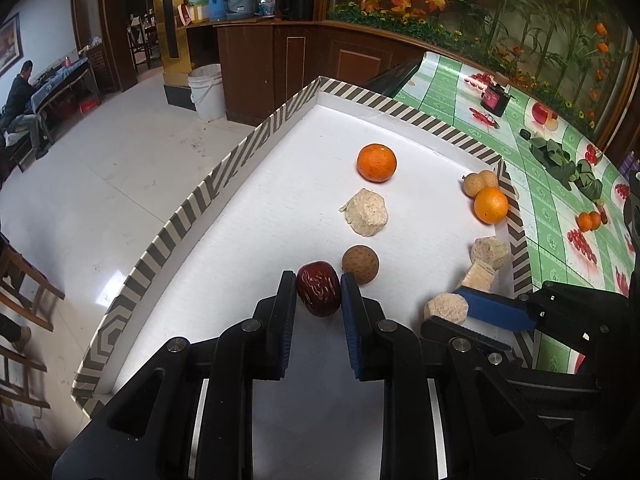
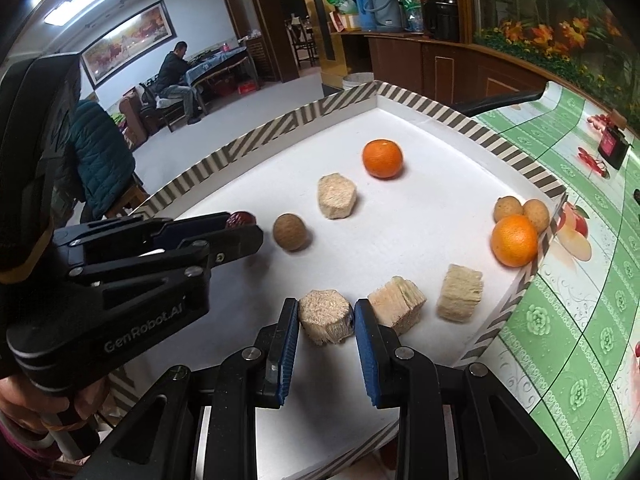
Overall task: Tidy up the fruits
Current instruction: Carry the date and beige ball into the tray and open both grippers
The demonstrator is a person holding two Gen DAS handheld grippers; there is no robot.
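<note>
Left gripper point(image 1: 319, 293): jaws clamped on a wrinkled, glossy red date point(image 1: 318, 294). Right gripper point(image 2: 326, 318): jaws gripping a fibrous tan hexagonal block point(image 2: 325, 316). Left housing reads "GenRobot.AI".

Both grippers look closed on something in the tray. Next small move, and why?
Probably lift both straight up a little. The left gripper is shut on the red date and the right gripper on a tan hexagonal block. The brown ball and a neighbouring cut block sit close, so sliding could knock them.
</note>
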